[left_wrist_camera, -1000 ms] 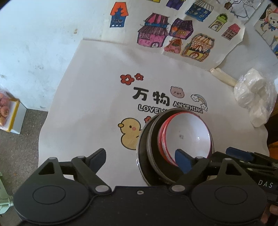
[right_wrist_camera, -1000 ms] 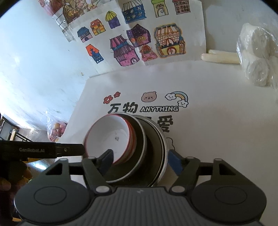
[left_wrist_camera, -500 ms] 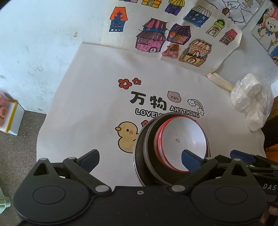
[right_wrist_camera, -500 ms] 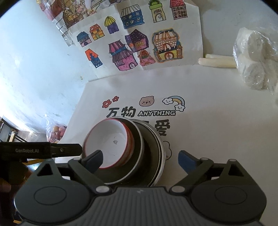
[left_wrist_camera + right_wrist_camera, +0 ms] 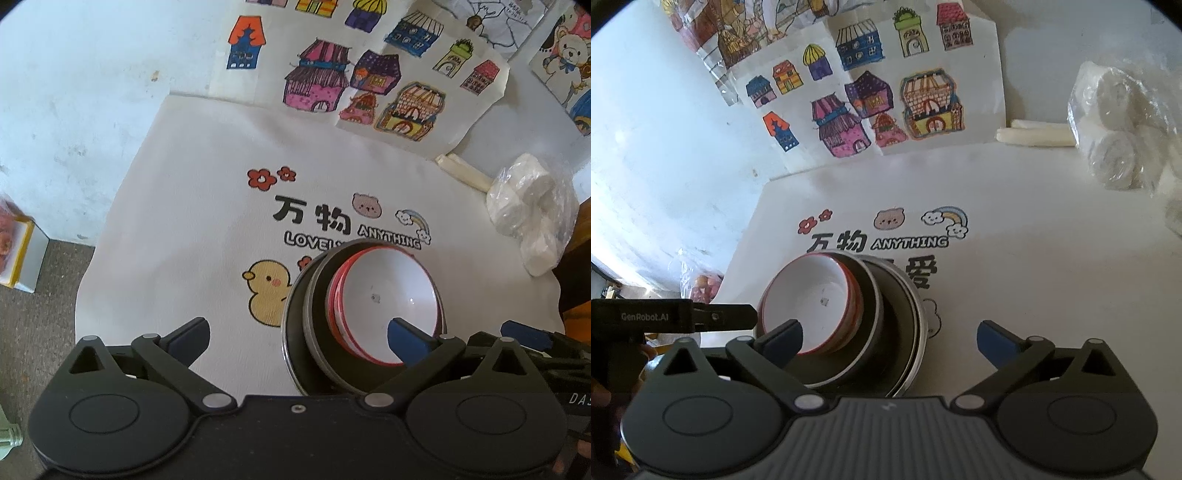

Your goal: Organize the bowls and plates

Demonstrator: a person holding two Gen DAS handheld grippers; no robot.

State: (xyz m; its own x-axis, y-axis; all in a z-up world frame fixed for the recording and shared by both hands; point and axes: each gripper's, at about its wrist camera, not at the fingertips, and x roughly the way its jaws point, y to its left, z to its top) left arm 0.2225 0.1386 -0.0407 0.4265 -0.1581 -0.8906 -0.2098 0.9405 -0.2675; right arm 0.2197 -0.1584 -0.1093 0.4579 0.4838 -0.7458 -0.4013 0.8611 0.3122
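Note:
A stack of nested dishes stands on a white printed cloth (image 5: 207,221): a white bowl with a red rim (image 5: 388,295) sits inside a dark bowl (image 5: 317,332), which sits in a wider metal-rimmed dark dish (image 5: 291,332). The same white bowl (image 5: 812,299) and dark dishes (image 5: 897,332) show in the right wrist view. My left gripper (image 5: 295,332) is open and empty, above the stack's near left side. My right gripper (image 5: 890,332) is open and empty, above the stack's near right side. The left gripper's body (image 5: 665,317) shows at the left of the right wrist view.
Coloured house drawings (image 5: 369,85) lie at the back of the table. A plastic bag of white rolls (image 5: 532,218) and pale sticks (image 5: 461,170) lie at the back right. The floor and a small box (image 5: 18,254) are beyond the cloth's left edge.
Both grippers have opened wider and pulled back upward from the dish stack. The stack has stayed in place on the cloth.

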